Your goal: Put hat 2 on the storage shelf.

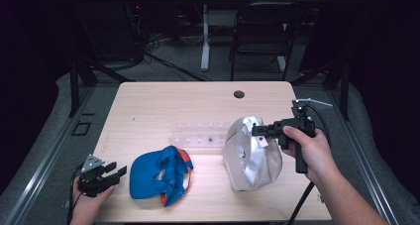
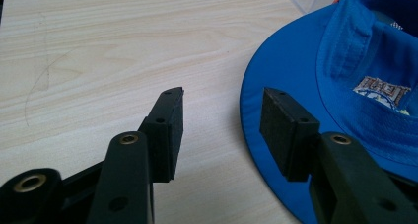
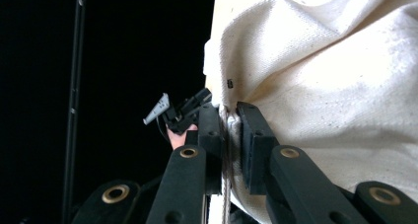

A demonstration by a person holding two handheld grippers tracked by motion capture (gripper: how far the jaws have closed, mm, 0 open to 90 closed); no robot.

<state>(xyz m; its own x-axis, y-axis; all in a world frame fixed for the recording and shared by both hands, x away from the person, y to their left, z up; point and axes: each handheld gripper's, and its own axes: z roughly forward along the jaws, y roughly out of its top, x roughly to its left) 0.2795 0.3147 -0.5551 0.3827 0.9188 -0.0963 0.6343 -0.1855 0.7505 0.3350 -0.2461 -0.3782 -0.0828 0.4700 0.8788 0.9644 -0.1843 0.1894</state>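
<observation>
Two hats: grey hat (image 1: 250, 155) pinched by right claw (image 1: 258, 131), brim hidden.

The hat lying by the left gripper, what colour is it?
The cloth hat is bright blue with orange trim at its edge, best seen in the high view.

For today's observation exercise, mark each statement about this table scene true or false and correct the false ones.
1. The right tool is clamped on the cream cloth bag. True.
2. The blue hat lies between the left tool and the bag. True.
3. The left tool is gripping the hat's brim. False: its jaws stand open beside the brim, pressing on nothing.
4. The bag lies flat on the table. False: its top edge is held up, so it stands bunched.
5. The hat has orange trim. True.
</observation>
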